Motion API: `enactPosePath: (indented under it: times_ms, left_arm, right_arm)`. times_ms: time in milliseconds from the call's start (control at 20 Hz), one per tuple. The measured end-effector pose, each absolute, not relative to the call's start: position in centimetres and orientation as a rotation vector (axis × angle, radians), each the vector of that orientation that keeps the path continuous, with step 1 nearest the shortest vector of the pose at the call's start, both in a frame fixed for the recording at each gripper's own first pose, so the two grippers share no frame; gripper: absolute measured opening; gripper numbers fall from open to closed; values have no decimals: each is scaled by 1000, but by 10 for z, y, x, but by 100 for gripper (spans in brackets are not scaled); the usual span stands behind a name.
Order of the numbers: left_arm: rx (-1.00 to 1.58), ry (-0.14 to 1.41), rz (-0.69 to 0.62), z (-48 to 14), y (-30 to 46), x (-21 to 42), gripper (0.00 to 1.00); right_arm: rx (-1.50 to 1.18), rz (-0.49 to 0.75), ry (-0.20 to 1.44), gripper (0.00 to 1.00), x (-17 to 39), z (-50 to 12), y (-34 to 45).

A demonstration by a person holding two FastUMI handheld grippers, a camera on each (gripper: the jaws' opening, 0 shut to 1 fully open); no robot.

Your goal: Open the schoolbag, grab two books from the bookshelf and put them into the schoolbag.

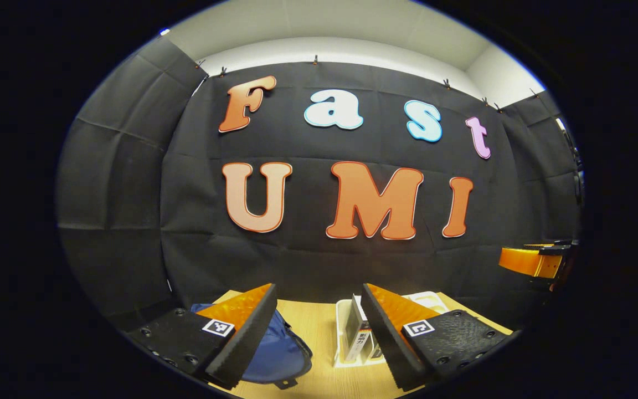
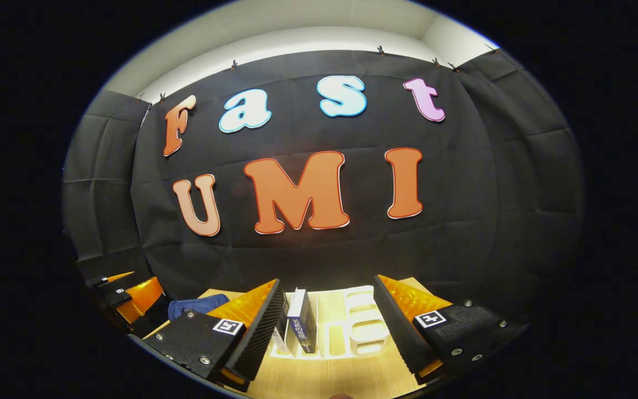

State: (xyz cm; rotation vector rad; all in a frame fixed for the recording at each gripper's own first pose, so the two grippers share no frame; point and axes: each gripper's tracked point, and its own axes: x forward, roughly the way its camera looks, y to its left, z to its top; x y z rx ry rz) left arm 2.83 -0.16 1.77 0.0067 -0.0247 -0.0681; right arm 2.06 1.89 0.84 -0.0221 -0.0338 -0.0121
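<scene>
The left hand-held gripper (image 1: 319, 332) hangs above the pale wooden counter (image 1: 319, 327) with its fingers spread wide, grasping nothing. Behind its left finger lies the blue fabric schoolbag (image 1: 274, 354); between the fingers stands the white slotted bookshelf (image 1: 346, 338) with upright books (image 1: 355, 332). The right hand-held gripper (image 2: 327, 327) is likewise released, high over the bookshelf (image 2: 366, 327), where a dark blue book (image 2: 303, 327) stands upright. The schoolbag (image 2: 194, 306) lies further left, beside the left hand-held gripper (image 2: 125, 302).
</scene>
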Motion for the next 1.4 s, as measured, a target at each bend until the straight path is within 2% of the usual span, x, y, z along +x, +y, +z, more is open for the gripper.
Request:
enactPosePath:
  times_ms: [50, 250, 300, 350, 450, 600, 650, 800, 850, 1050, 1100, 1150, 1250, 1350, 1400]
  left_arm:
    - [-5, -25, -75, 18, -3, 28, 94]
    - [-13, -13, -83, 18, -5, 31, 95]
    - [-13, -23, -90, 23, -5, 30, 94]
    - [-9, -30, -91, 24, -7, 31, 94]
    - [7, -39, -60, 26, -1, 37, 94]
    - [-5, -24, -70, 22, -7, 42, 94]
    - [-12, -17, -73, 19, -7, 41, 94]
    - [-15, -10, -69, 16, -3, 43, 94]
    - [-14, -10, -63, 14, -2, 44, 94]
    - [-19, -6, -52, 11, 4, 44, 94]
    - [-14, -12, -51, 13, 5, 44, 94]
    - [-8, -17, -51, 12, 6, 43, 94]
    - [1, -13, -46, 10, 10, 43, 94]
    - [-3, -13, -41, 10, 13, 43, 94]
    - [-8, -15, -36, 10, 14, 44, 94]
  right_arm:
    - [-25, -16, -31, 96, 21, 7, 19]
    - [-25, -23, -19, 96, 22, 6, 18]
    - [-28, -30, -28, 100, 21, 8, 15]
    - [-32, -34, -34, 97, 21, 10, 14]
    - [-30, -28, -27, 96, 22, 9, 15]
    - [-22, -31, -26, 97, 22, 9, 13]
    - [-24, -33, -24, 100, 22, 8, 11]
    - [-22, -39, -19, 100, 22, 7, 8]
    - [-21, -38, -17, 96, 23, 7, 9]
    - [-33, -37, -19, 96, 24, 6, 9]
    - [-30, -35, -17, 100, 24, 5, 9]
    - [-25, -33, -13, 96, 25, 4, 10]
    - [-15, -31, -2, 96, 26, 1, 10]
    - [-11, -30, 7, 100, 26, 0, 10]
    - [-9, -26, 3, 97, 25, 1, 13]
